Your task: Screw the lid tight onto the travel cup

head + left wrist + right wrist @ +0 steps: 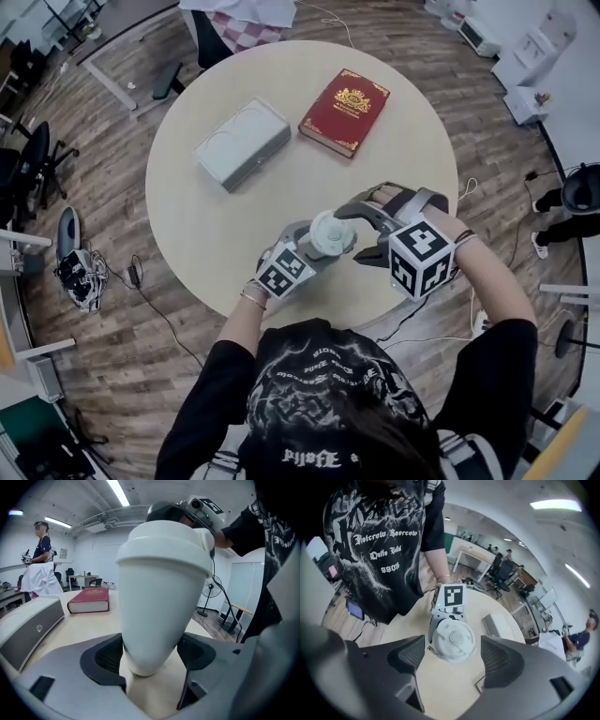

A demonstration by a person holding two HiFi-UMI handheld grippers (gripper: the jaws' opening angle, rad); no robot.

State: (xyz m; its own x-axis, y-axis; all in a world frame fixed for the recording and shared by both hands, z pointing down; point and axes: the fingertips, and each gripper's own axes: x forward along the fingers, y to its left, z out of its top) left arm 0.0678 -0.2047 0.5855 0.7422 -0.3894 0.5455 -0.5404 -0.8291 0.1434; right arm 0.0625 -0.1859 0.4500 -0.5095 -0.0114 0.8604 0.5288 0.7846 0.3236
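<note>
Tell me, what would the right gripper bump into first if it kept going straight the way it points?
Probably the lid on the white travel cup, centred ahead of the right gripper, whose jaws stand open; how far off is unclear.

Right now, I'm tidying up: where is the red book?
Head view: the red book lies far across the table, right of the white box, beyond the travel cup.

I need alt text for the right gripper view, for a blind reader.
The right gripper, jaws open, hangs above the lid of a white travel cup that the left gripper holds over a round table.
</note>
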